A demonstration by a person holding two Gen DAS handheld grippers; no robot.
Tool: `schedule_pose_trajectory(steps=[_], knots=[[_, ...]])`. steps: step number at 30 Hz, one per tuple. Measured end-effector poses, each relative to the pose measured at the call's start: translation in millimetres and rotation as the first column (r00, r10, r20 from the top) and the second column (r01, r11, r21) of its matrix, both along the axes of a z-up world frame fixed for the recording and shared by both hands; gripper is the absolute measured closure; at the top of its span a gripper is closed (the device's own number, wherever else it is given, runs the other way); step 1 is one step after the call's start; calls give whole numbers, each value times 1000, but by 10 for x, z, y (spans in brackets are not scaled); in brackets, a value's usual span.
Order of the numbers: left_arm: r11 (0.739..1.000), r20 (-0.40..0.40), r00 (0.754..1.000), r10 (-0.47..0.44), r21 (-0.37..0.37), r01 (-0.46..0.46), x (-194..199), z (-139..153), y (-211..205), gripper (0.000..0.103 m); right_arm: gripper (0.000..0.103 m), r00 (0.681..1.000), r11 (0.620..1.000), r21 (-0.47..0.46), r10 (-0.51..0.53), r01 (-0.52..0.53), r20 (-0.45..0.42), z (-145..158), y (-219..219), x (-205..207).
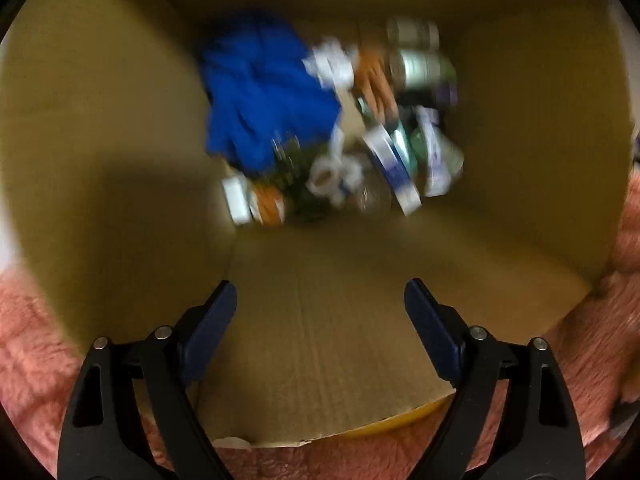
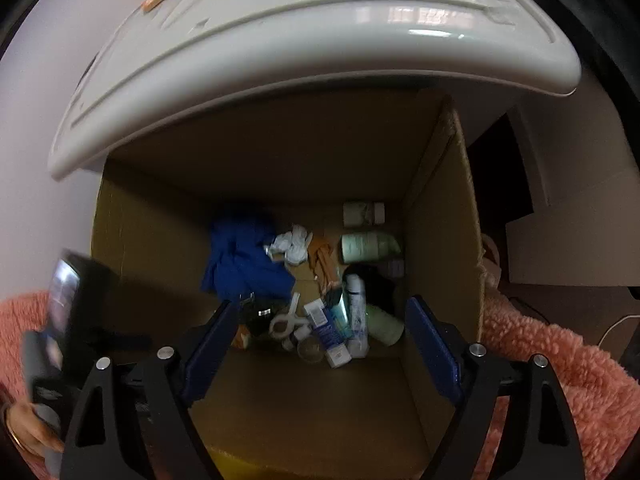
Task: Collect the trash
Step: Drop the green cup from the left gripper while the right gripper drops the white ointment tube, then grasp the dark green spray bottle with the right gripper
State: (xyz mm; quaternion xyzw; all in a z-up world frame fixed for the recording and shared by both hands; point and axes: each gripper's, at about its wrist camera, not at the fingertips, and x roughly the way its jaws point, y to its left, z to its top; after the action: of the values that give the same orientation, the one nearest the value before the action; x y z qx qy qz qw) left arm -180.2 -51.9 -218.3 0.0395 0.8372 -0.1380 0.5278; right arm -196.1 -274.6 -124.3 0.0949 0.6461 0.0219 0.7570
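Both claws hung wide and empty over the trash box.

The right claw (image 2: 320, 344) and left claw (image 1: 320, 320) gaped above the cardboard box (image 2: 440, 264), with nothing between the jaws. On its floor lay the trash: a soft blue cloth (image 2: 244, 264) to pinch by a fold, a crumpled white tissue (image 2: 291, 245), and light, probably slippery bottles, the pale green bottle (image 2: 366, 247) best taken across its middle. The box stood on a pink fluffy rug (image 2: 552, 360) under a white desk (image 2: 280, 60).
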Motion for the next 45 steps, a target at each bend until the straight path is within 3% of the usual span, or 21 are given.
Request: schedule_pose_trajectory(steps=[2,5,7,8,12,14,15,19,20,24,27,31,34,35,38,45], knots=[[1000,46,999,-10,-17,11,-50,97,-19,19,13,999,999,6,-33,33,28,55,-54,12],[996,182,983,-10,-80,25,48,470,-44,19,13,996,996,46,-82,80,42,86,-158,18],[988,280,960,25,-153,19,165,758,-26,19,13,991,993,57,-107,103,74,163,-223,19],[984,350,935,48,-175,15,236,927,-13,19,13,989,992,70,-115,109,92,210,-253,15],[983,618,781,96,-182,23,561,1560,87,18,13,961,990,89,-131,112,245,657,-409,319],[986,716,686,128,-168,-9,817,1821,114,14,11,943,994,38,-106,99,315,907,-476,663],[982,762,626,166,-185,-35,977,1959,150,14,11,933,996,-3,-78,84,350,1026,-502,928],[967,832,495,250,-242,-82,1396,2156,188,14,11,897,987,-122,-42,106,440,1195,-670,1858],[963,834,484,265,-253,-92,1448,2109,199,14,11,887,983,-134,-48,123,460,1184,-739,2109],[943,754,572,323,-308,-127,1513,1886,247,14,11,887,968,-134,-131,210,443,947,-1020,2914],[946,748,583,317,-297,-132,1505,1823,254,14,16,892,955,-150,-174,257,418,735,-1194,3325],[953,738,606,297,-272,-136,1518,1743,263,14,42,925,951,-170,-194,259,326,455,-1323,3650],[950,716,631,298,-284,-127,1520,1694,228,14,75,937,961,-146,-183,234,298,412,-1339,3722],[952,718,632,292,-281,-121,1519,1682,215,14,76,937,969,-98,-188,225,293,448,-1336,3691],[960,739,617,269,-256,-112,1505,1699,196,14,76,951,969,-176,-116,172,288,499,-1177,3556],[973,797,559,229,-189,-129,1533,1753,250,14,76,936,997,-10,-73,82,343,840,-822,2603]])
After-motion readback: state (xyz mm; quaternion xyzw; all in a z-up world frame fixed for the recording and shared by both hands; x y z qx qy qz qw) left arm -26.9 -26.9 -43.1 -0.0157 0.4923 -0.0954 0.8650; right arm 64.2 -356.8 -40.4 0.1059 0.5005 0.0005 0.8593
